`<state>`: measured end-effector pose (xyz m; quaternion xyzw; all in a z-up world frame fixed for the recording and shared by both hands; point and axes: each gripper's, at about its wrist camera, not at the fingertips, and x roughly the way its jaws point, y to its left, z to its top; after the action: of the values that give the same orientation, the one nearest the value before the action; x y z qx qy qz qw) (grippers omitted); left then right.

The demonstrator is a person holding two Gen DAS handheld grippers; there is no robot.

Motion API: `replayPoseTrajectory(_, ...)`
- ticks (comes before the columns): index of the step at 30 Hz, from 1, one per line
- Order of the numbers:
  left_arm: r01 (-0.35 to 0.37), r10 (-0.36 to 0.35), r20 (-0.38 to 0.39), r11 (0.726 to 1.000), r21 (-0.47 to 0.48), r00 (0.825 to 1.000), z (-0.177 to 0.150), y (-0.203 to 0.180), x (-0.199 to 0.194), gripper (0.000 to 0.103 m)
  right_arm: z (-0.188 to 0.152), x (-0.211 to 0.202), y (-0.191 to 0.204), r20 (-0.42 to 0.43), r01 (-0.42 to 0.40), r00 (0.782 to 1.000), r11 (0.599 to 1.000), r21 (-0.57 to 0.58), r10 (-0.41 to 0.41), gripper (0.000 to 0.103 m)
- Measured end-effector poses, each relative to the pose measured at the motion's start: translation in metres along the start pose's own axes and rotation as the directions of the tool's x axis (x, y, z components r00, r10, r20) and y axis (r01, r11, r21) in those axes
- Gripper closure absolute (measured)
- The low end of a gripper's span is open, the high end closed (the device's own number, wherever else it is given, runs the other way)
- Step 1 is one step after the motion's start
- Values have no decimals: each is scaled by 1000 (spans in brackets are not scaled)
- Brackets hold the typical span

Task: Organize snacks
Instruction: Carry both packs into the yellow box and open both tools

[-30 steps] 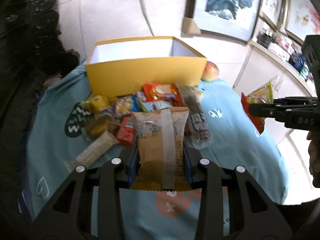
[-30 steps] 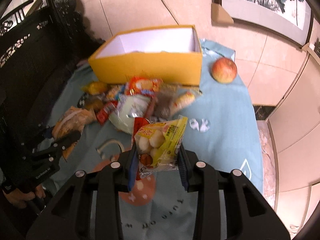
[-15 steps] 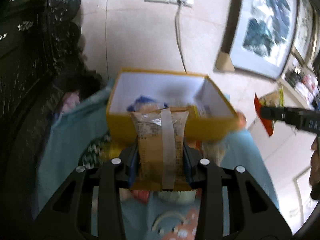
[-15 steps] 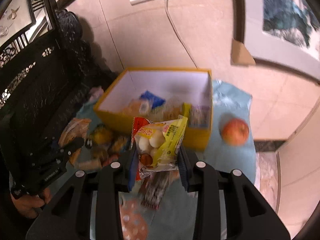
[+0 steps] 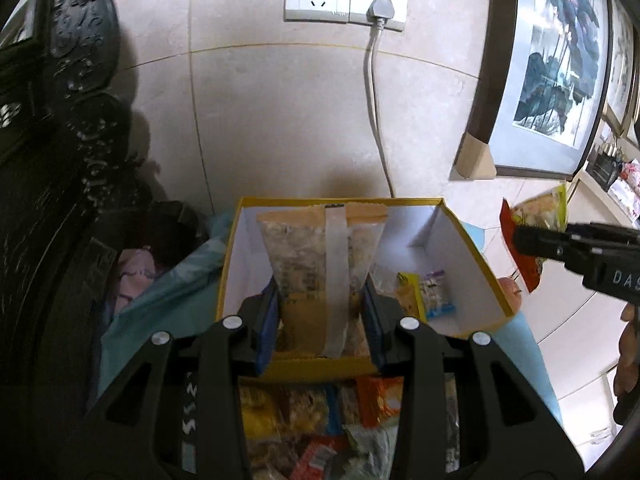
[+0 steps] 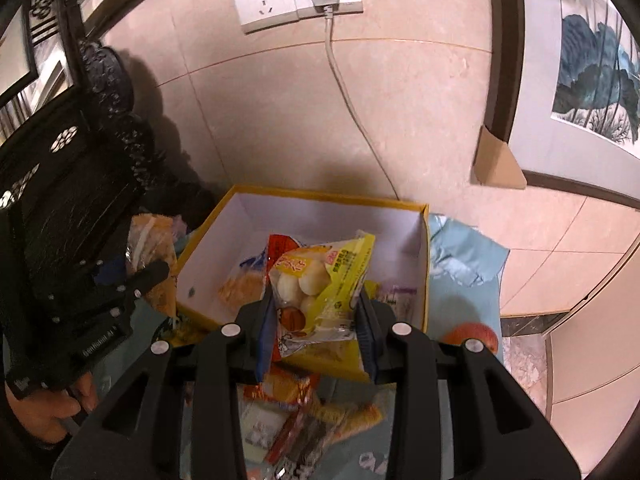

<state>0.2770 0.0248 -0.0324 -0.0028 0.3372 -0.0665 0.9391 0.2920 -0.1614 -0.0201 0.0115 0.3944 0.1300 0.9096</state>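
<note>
My left gripper (image 5: 322, 312) is shut on a tan biscuit packet (image 5: 320, 256) with a white strip, held up over the open yellow box (image 5: 476, 248). My right gripper (image 6: 316, 326) is shut on a yellow bag of round white snacks (image 6: 320, 280), also above the yellow box (image 6: 425, 272). A few small packets (image 5: 430, 294) lie on the white floor of the box. The right gripper shows at the right edge of the left wrist view as a black tool (image 5: 580, 248) with its bag. The left gripper (image 6: 92, 304) appears at the left of the right wrist view.
A heap of loose snack packets (image 5: 320, 428) lies on the teal cloth (image 5: 160, 312) in front of the box. An apple (image 6: 472, 336) sits right of the box. Behind stand a tiled wall with a socket and cable (image 5: 376, 92), framed pictures (image 5: 552, 60) and a dark carved chair (image 5: 60, 160).
Both grippers have risen and moved forward from above the snack heap to above the yellow box, each keeping hold of its packet. The box interior now shows.
</note>
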Motion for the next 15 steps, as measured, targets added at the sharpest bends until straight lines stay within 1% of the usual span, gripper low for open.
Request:
replayPoseTrajectory(2,-7,7,-3,1000,10,1000,7,1,11,64,10,10,1,11,28,1000,1000,3,-28,68)
replayPoseTrajectory(3,-11,11,-16,1000,8,1000,11,2,21,60,14,14,0,13,35,999,999,6,-35,66)
replayPoseTrajectory(4,-15,15,-38,1000,2,999,12,3,29,34,20,24,-2,-8,46,999,999,11,-46,64)
replayPoseTrajectory(5,-33,33,-57,999,-4,998,13,5,36,17,21,31,-4,-33,66,997,998,14,-65,56)
replayPoseTrajectory(6,-60,59,-51,998,-12,997,14,8,39,16,21,38,-7,-61,112,992,994,11,-111,51)
replayPoseTrajectory(7,-60,59,-45,998,-17,997,13,11,39,16,19,39,-7,-65,124,990,992,4,-124,46)
replayPoseTrajectory(8,-59,58,-45,998,-18,997,11,12,39,16,16,38,-7,-62,123,990,992,-8,-123,45)
replayPoseTrajectory(10,-64,63,-50,998,-13,997,3,14,38,15,6,36,-7,-55,131,990,991,-25,-132,42)
replayPoseTrajectory(12,-70,69,-54,997,-16,996,-6,16,34,15,-6,34,-11,-75,115,991,993,0,-114,42)
replayPoseTrajectory(15,-69,66,-56,996,-57,996,-23,21,25,15,-25,29,-12,-94,98,991,995,27,-95,42)
